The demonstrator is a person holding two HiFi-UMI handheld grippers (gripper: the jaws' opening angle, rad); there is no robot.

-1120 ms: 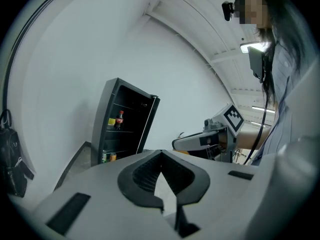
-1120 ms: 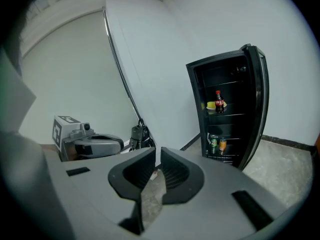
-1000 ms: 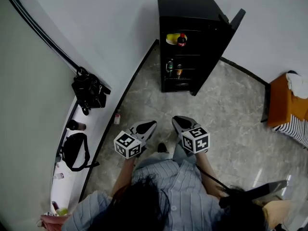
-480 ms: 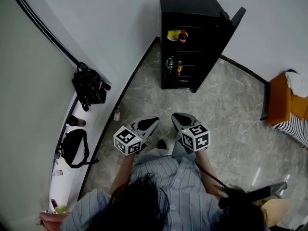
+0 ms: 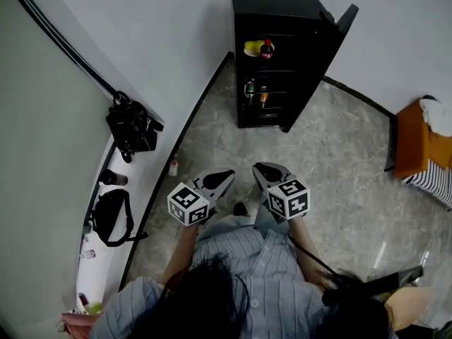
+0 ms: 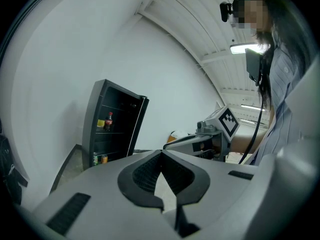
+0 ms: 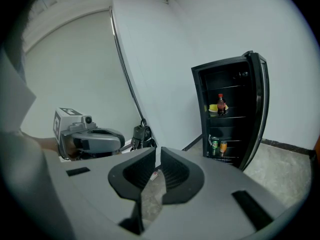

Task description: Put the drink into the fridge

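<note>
Left tongs (image 6: 161, 152) are sitting pinched shut, right tongs (image 7: 156, 150) are showing a slim gap, both carrying nothing. Drinks are standing inside the fridge (image 5: 282, 6): a cola bottle (image 5: 266, 49) up top, two cans (image 5: 256, 92) lower, door (image 5: 346, 21) hanging open. I'm reading this as either the drink delivered, or the small bottle (image 5: 173, 167) on the floor by the wall waiting to be fetched

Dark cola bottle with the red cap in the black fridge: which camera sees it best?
The right gripper view: the dark red-capped cola bottle looks biggest and clearest there. Head view: tiny, from above. Left gripper view: small.
</note>
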